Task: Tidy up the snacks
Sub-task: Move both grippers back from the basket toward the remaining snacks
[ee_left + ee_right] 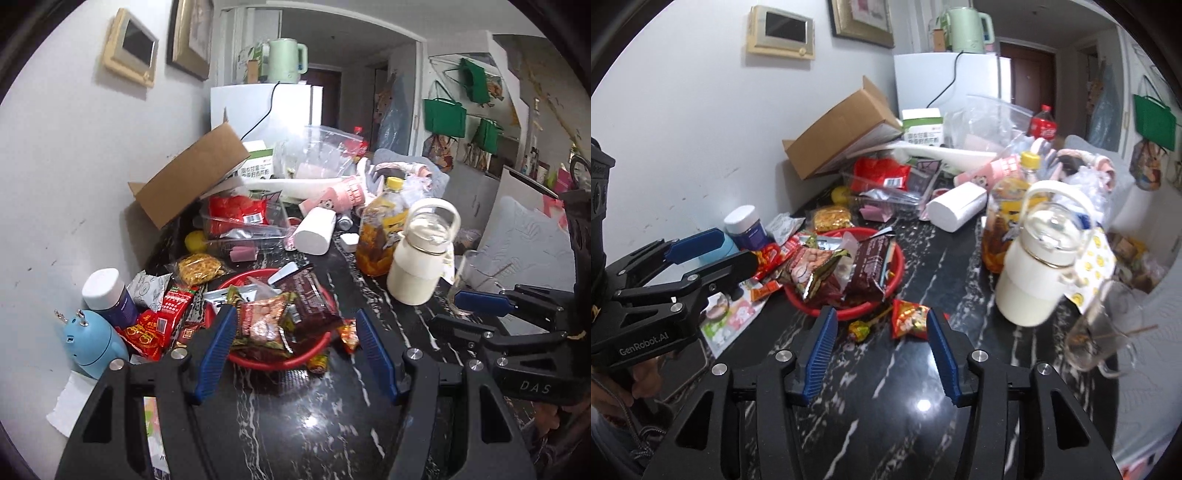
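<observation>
While both grippers hover above the black marbled counter (332, 417), neither holds anything. Left gripper (295, 332): blue pads set moderately wide, nothing between them; seen through the gap, the red bowl (325, 345) sits further off on the counter. Right gripper (881, 334): pads parted about the same, empty; no wrapper in contact with them.

Red bowl is heaped with snack packets: a brown wrapper (870, 264) leaning on the right side, a packet with a nut picture (809, 267) on the left, smaller ones beneath. Loose on the counter just in front of the bowl: a small red-and-green packet (908, 321) and a wrapped candy (858, 330). More red packets (162, 317) lie left of the bowl, beside a white-capped jar (107, 293) and a pale blue device (92, 343).

Right of the bowl, well apart: cream flask (421, 258) with loop handle, upright, and a yellow-capped bottle (384, 229) behind it. Tilted cardboard box (192, 173) rests against the wall at the back.
</observation>
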Demonstrator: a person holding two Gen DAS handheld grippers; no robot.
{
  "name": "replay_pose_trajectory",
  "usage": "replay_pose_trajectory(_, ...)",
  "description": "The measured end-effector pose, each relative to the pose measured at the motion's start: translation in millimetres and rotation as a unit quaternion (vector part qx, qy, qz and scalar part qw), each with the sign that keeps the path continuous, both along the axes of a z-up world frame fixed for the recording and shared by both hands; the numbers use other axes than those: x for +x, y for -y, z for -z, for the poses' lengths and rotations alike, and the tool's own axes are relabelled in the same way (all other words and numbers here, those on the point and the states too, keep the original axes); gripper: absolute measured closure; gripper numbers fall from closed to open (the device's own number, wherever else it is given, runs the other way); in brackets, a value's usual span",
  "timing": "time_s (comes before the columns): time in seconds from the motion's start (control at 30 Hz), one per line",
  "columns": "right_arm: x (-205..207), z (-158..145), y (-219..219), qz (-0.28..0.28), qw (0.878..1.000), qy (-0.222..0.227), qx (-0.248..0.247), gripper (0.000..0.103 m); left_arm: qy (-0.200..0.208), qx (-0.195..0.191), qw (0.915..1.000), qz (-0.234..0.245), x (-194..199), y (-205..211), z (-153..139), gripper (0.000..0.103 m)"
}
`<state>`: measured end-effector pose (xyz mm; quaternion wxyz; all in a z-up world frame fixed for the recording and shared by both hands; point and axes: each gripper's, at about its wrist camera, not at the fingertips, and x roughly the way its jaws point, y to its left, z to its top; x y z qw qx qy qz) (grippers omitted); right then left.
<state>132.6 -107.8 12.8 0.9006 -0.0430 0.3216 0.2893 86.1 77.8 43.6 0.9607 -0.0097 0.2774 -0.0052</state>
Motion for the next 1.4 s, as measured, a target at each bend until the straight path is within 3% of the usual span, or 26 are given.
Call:
replay_pose_trajectory(0.6, -65.9, -8.6, 59.4, 0.073, 0.997, 0.023, 0.006, 0.036, 0.010, 0.002, 0.9975, 0.070, -49.6, 56.4, -8.5, 0.037)
replay_pose_trajectory(1.07, -84.7, 21.4, 77.7, 0.098, 0.995, -0.003, 0.011, 0.029, -0.034, -0.033, 0.9953, 0.084, -55.1, 73.6, 34.5, 0.037)
replay_pose_trajectory(1.4, -73.7, 61.3, 75.3, 0.096, 0.994, -0.048, 0.014, 0.029, -0.068, -0.051, 0.9952, 0.048, -45.8, 62.9, 73.5, 0.037)
